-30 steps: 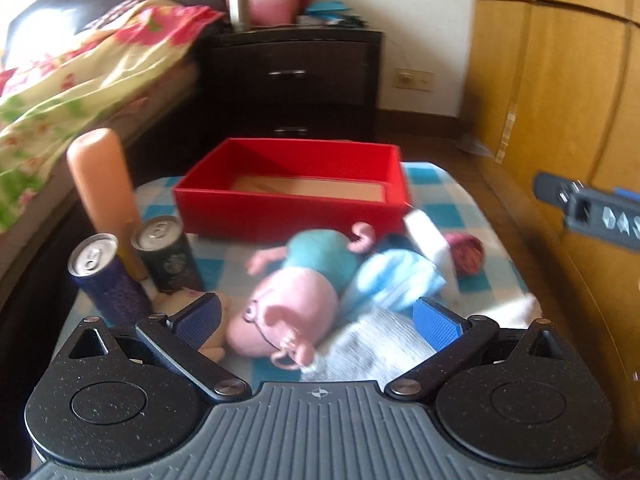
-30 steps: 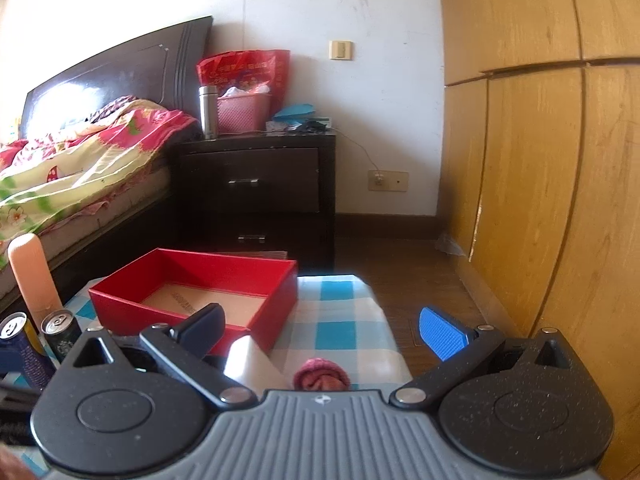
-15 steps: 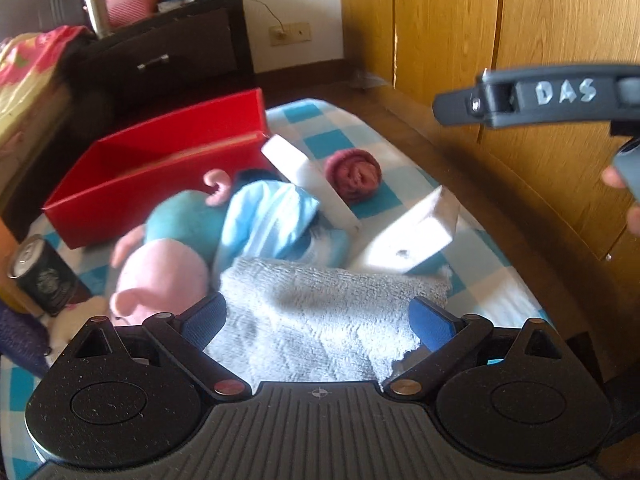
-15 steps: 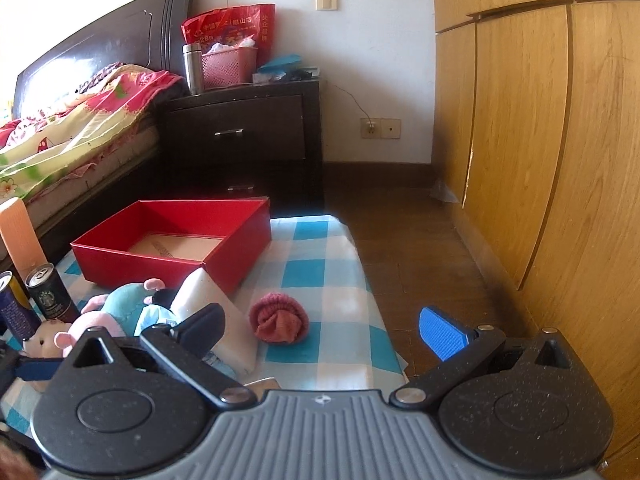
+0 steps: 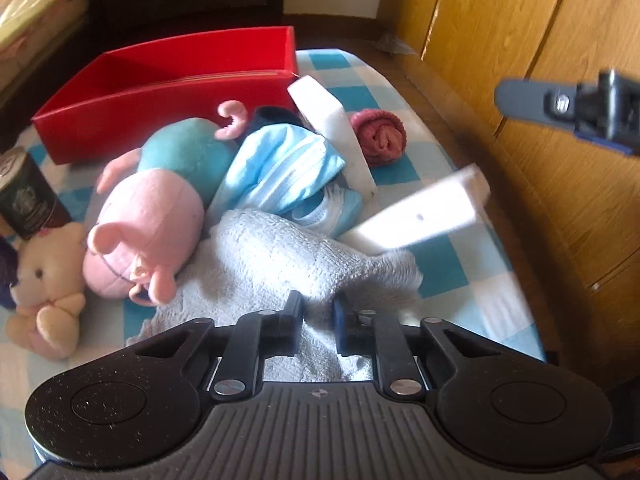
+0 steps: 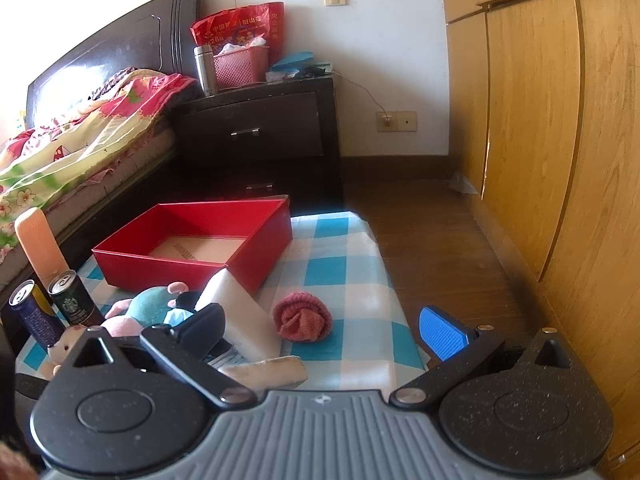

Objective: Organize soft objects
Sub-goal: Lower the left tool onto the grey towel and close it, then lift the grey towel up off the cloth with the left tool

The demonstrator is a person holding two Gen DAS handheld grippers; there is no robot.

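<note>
two views inspected. left wrist view: left hand-held gripper (image 5: 317,312) has its fingers drawn close together, pinching a fold of the grey towel (image 5: 280,264), which lies crumpled at the near edge of the table (image 5: 448,280) on a blue-and-white checked cloth. pink pig plush (image 5: 152,216) in a teal top lies just left of the towel, touching it; small cream teddy bear (image 5: 44,280) sits further left beside a dark can (image 5: 26,196). light blue striped cloth (image 5: 280,172) lies behind the towel, against the pig. two white foam blocks noted: one (image 5: 332,128) leaning over the blue cloth, one (image 5: 424,216) tilted at the towel's right. rolled pink sock (image 5: 380,136) rests beside the first block. red box (image 5: 160,84) stands behind the pile, open-topped. part of the right hand-held gripper (image 5: 576,108) shows at upper right, blurred.

right wrist view: right hand-held gripper (image 6: 324,328) has its fingers spread wide, holding nothing, raised over the table's near right side. sock (image 6: 302,318) lies between its fingers in the picture, on the cloth below. red box (image 6: 192,252) shows a cardboard-coloured floor, no items visible in it. two cans (image 6: 74,300) and an orange bottle (image 6: 40,244) stand at the left edge
</note>
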